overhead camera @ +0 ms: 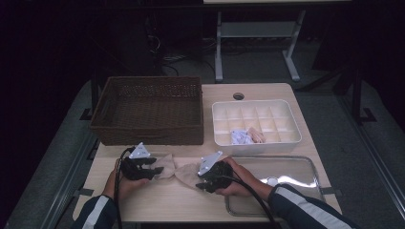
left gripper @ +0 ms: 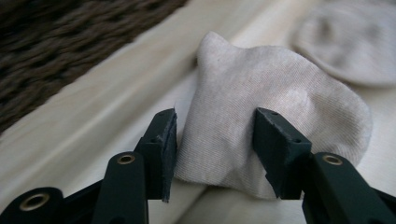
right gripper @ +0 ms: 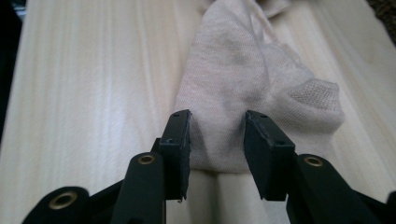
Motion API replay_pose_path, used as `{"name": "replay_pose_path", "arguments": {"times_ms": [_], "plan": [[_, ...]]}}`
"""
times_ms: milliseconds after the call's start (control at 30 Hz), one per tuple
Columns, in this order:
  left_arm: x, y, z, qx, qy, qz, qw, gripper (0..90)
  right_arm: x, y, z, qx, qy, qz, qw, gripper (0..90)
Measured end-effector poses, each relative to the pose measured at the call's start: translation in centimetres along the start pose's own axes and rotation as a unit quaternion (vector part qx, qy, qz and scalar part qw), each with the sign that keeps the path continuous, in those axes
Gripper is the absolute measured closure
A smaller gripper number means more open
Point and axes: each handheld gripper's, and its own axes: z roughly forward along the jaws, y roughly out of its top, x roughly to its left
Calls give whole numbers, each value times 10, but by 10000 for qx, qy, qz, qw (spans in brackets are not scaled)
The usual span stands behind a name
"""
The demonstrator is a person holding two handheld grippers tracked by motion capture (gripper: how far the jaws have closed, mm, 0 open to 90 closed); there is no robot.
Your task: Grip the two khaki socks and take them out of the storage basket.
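Two beige socks lie end to end on the wooden table (overhead camera: pixel 157 200) near its front edge. My left gripper (overhead camera: pixel 157 170) points right and its pads press on the end of the left sock (overhead camera: pixel 166 165) (left gripper: pixel 243 121), which bulges past the right-hand pad. The other sock (left gripper: pixel 345 42) lies blurred beyond it. My right gripper (overhead camera: pixel 199 183) points left, shut on the narrowed end of the right sock (overhead camera: pixel 187 173) (right gripper: pixel 243 84), whose textured heel patch faces right. Both socks rest on the tabletop.
A dark wicker basket (overhead camera: pixel 148 131) stands at the back left. To its right, a white divided box (overhead camera: pixel 258 143) holds a white rolled sock (overhead camera: pixel 240 137) and a peach one (overhead camera: pixel 257 134). A shiny metal tray (overhead camera: pixel 296 164) lies at the front right, beside my right hand.
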Motion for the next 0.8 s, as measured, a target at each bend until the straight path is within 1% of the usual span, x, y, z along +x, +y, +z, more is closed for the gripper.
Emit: {"name": "replay_pose_path", "arguments": {"times_ms": [33,67,100,133,167,200,233,267,300,333,367,400,433,467,533,567,600,633,700,733,767,800], "plan": [[3,0,1,-24,46,-73,10000,485,1,-1,-1,15,42,-19,10000,601],[6,0,1,-27,131,-160,9998,477,2,-1,-2,1,99,-87,9999,594],[7,0,1,-33,237,-189,9995,444,3,-2,-3,-3,136,-103,9999,584],[7,0,1,-35,258,-198,9995,410,4,-2,-4,10,146,-95,9998,561],[5,1,-1,-26,287,-201,9994,400,4,-2,-5,-3,170,-74,9998,547],[3,2,-3,-80,306,-162,9994,380,3,-2,-7,-31,123,-78,9999,547],[0,4,-7,-231,304,-128,9992,367,3,-2,-9,-72,89,-76,9999,555],[-4,7,-13,-351,285,-75,9989,369,1,-2,-14,-148,72,-35,9999,578],[-9,10,-18,-471,261,-38,9985,370,-1,-2,-19,-283,43,6,9996,604],[-16,12,-22,-607,190,10,9980,375,-3,-2,-25,-365,-13,43,9993,609],[-21,15,-26,-687,84,102,9976,388,-5,-3,-30,-416,-111,111,9990,630],[-28,18,-28,-741,-36,159,9971,422,-7,-4,-35,-494,-253,144,9984,639],[-37,21,-29,-710,-193,335,9967,453,-10,-5,-39,-528,-356,222,9977,640],[-43,22,-28,-715,-259,413,9962,469,-11,-7,-44,-565,-416,425,9966,645],[-56,26,-22,-577,-452,564,9957,487,-13,-10,-49,-592,-513,508,9956,646],[-63,28,-16,-486,-521,625,9955,486,-13,-11,-50,-596,-518,516,9955,644],[-67,29,-11,-437,-591,611,9954,469,-13,-12,-51,-567,-488,512,9959,635],[-70,30,-5,-412,-656,540,9955,453,-12,-13,-51,-535,-487,483,9962,630],[-72,30,5,-338,-740,420,9958,389,-7,-13,-49,-480,-423,438,9970,616],[-72,30,5,-338,-740,420,9958,379,-5,-13,-47,-472,-383,318,9976,616],[-71,30,13,-253,-719,361,9964,365,-3,-12,-45,-421,-334,260,9982,620],[-71,29,16,-241,-709,324,9967,369,-1,-10,-43,-400,-327,169,9985,632]]}}
